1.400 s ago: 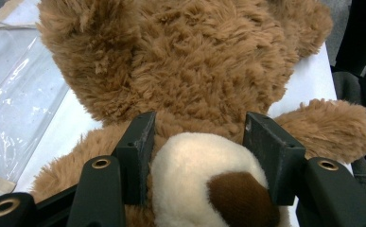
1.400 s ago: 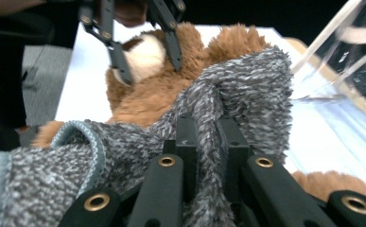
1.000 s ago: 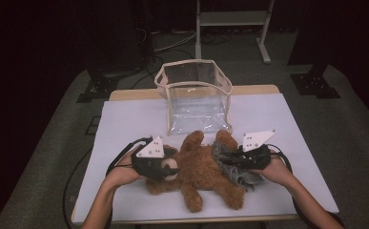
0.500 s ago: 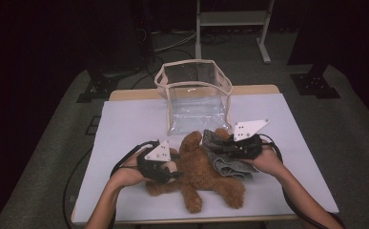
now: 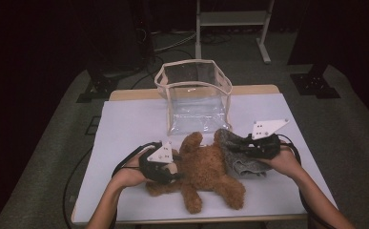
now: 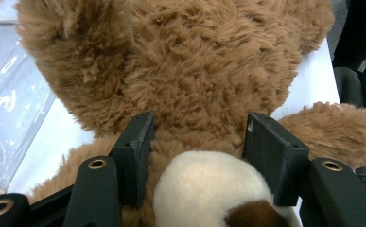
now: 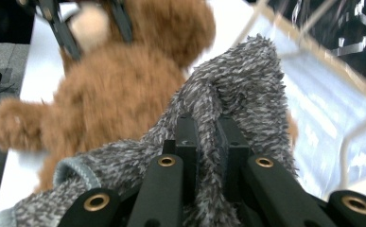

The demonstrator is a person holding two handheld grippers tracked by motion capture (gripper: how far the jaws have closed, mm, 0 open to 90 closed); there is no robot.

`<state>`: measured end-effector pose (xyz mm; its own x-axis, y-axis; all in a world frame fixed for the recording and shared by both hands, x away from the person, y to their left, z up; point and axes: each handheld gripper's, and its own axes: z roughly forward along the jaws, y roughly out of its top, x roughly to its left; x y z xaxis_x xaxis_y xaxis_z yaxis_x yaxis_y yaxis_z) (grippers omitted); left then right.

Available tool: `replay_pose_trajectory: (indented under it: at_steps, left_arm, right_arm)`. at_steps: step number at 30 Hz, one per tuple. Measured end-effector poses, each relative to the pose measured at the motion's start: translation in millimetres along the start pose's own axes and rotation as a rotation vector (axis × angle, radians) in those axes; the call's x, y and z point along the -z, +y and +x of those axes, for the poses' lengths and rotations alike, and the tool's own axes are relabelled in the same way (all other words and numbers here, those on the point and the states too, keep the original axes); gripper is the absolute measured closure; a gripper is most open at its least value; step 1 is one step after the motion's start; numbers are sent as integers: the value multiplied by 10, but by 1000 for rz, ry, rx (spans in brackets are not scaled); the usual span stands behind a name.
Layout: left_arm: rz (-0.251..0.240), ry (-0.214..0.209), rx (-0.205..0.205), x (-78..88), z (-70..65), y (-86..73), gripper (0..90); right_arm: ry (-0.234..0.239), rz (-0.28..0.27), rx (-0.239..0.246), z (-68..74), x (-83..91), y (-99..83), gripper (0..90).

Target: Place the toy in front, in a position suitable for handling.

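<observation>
Dark floor and black stands surround a white-topped table [image 5: 125, 124], on which a brown teddy bear [image 5: 206, 169] is laid near the front edge. Its head is clamped between the fingers [image 6: 135, 151] of the left gripper [image 5: 165, 169], whose jaws have just been closing and are now pressed into the fur on either side of the pale muzzle [image 6: 209, 189]. Just beside the bear, touching its far side, a grey fuzzy cloth [image 5: 234, 152] is seen, partly lifted off the table. The cloth is pinched by the right gripper [image 7: 208, 137], its fingers [image 7: 186, 142] drawn close together with a fold of the fabric between them. Behind both, toward the far edge of the table, a clear plastic bag [image 5: 194, 95] with a beige rim is stood upright and open at the top. A hand [image 5: 129, 174] is seen at the left gripper, a forearm [image 5: 315, 200] behind the right.
</observation>
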<state>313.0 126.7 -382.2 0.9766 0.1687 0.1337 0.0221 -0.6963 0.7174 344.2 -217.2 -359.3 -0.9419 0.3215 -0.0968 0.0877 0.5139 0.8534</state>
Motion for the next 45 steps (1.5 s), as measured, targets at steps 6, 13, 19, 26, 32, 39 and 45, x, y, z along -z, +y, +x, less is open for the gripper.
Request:
replay_pose_trajectory:
  at_steps: [6, 13, 19, 26, 32, 39, 45]
  left_arm:
    - [2, -4, -14, 5, -13, -7, 433]
    - [-3, -3, -12, -3, -17, -1, 433]
    - [3, -14, -20, -21, -22, 20, 433]
    - [6, -23, -29, -40, -30, 29, 434]
    - [-2, -25, -28, -32, -36, 10, 435]
    - [-39, -23, -8, -5, 5, 44, 435]
    - [-67, -11, 27, -21, 63, 131, 431]
  right_arm:
    - [37, 31, 55, -9, -283, 274, 808]
    - [39, 90, -20, -118, -335, -2, 809]
    - [33, 93, -61, -110, -160, -189, 808]
    - [37, 69, 9, -103, -195, 178, 808]
    - [63, 103, 9, -151, -418, 206, 809]
    - [82, 76, -71, -129, -321, -99, 811]
    - [85, 63, -85, -52, -262, -216, 812]
